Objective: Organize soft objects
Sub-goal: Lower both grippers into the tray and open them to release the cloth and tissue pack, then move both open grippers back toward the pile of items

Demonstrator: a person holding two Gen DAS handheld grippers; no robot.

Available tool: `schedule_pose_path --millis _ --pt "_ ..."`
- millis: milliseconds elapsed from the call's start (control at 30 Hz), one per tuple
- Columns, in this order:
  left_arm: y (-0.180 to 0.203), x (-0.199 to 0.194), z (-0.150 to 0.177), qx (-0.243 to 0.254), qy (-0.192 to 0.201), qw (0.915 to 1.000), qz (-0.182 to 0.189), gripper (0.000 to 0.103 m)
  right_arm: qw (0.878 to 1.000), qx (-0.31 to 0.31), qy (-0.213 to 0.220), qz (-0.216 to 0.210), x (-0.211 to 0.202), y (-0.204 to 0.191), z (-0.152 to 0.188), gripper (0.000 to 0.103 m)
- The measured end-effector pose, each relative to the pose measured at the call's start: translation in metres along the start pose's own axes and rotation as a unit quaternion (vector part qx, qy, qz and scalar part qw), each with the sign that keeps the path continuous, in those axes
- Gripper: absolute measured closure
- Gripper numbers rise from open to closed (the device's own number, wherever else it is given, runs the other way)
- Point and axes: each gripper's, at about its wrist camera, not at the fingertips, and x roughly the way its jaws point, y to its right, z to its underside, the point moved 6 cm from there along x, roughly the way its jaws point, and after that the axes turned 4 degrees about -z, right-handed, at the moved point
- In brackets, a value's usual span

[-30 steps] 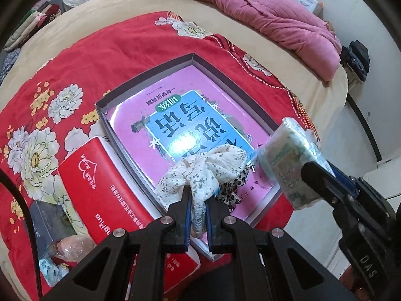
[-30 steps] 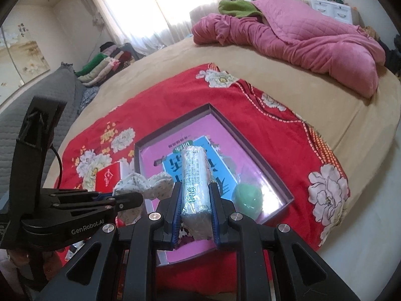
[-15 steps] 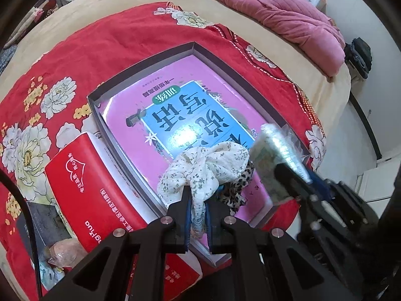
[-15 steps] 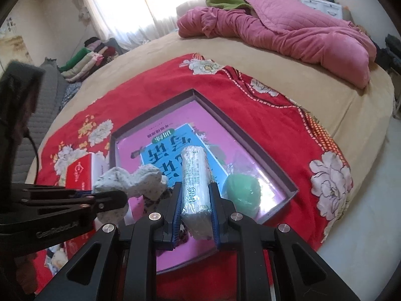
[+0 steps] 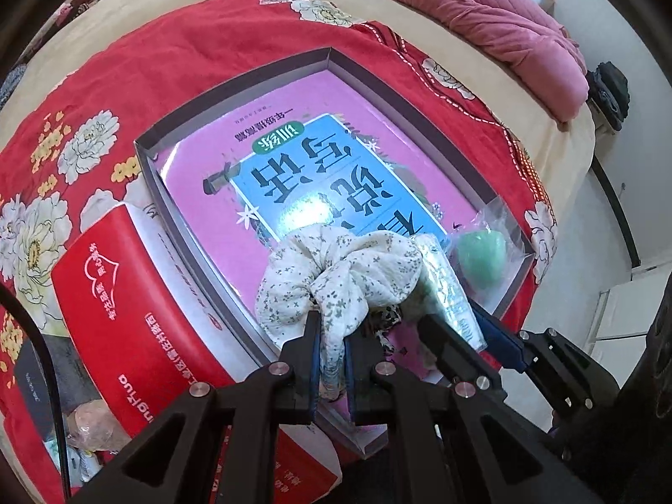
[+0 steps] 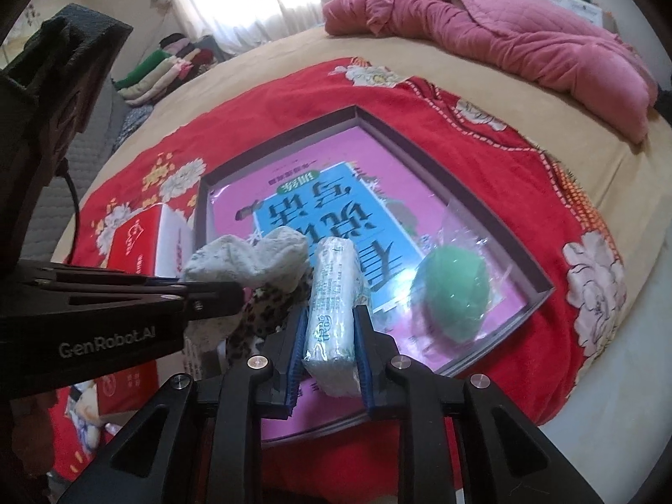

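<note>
Here, white floral-print scrunchie (image 5: 340, 269), bunched.

Tray (image 6: 495, 218) sits on blanket (image 6: 483, 147) on bed (image 6: 588, 159); book (image 6: 336, 214) inside tray, bagged ball (image 6: 451, 294) at its right (near corner); box (image 6: 138, 243) left of tray.

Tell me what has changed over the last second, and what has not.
Both grippers have sunk toward the box. The right gripper brought its tissue pack down beside the green ball; its jaws have just been opening a little, the pack still between them. The left gripper stays shut on the floral cloth. Box, book and ball have not moved.
</note>
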Motion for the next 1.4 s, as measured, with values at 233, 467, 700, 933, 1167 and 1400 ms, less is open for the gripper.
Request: schedule_pose_path --millis 233,467,700,933,1167,1400 --pt "0.001 0.001 0.0 0.001 -0.002 1.0 0.001 0.093 1.0 0.002 -0.004 -0.003 -0.004 0.002 0.005 0.066" --pt "0.005 0.001 0.002 0.007 -0.005 0.9999 0.01 0.093 0.999 0.016 0.01 0.028 -0.017 0.021 -0.001 0.065" --pt "0.01 0.001 0.006 0.019 -0.006 0.9997 0.016 0.093 0.999 0.034 0.017 0.035 -0.027 0.035 -0.003 0.059" --pt "0.016 -0.006 0.008 0.032 0.005 0.9993 0.02 0.066 0.997 0.047 0.035 0.042 -0.046 0.045 -0.008 0.059" --pt "0.017 -0.019 0.01 0.04 0.02 0.9989 0.015 0.057 0.996 0.052 0.058 0.04 -0.069 0.047 -0.02 0.05" --pt "0.018 -0.048 0.014 0.04 0.055 0.9975 0.018 0.047 0.996 0.041 0.069 0.041 -0.085 0.038 -0.026 0.045"
